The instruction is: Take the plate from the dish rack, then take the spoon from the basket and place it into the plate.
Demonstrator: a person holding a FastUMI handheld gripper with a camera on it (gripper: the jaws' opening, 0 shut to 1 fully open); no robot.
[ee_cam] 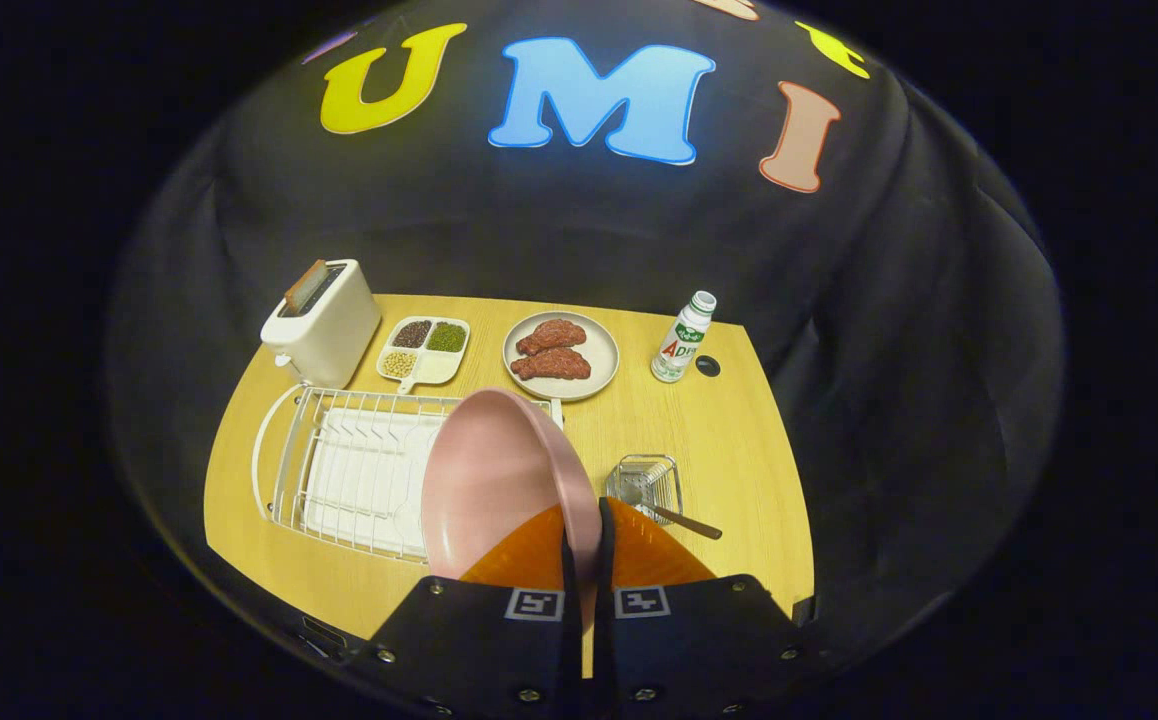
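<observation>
The wooden desk [739,450] carries everything, with the black booth wall behind it. On its left side lies the white wire dish rack [339,470], and at the far left corner stands a cream toaster [324,325] with a slice in its slot. The pink plate [494,480] is held up on edge over the right end of the rack, its rim pinched between the two fingers of the tongs [587,530], which press on it from either side. Far across the desk sit a grey dish with two pieces of meat [561,355], a divided tray of beans [424,350] and a small bottle [684,338]. Just right of the tongs stands the small wire basket [644,482], with the spoon [684,520] in it, handle sticking out to the right.
</observation>
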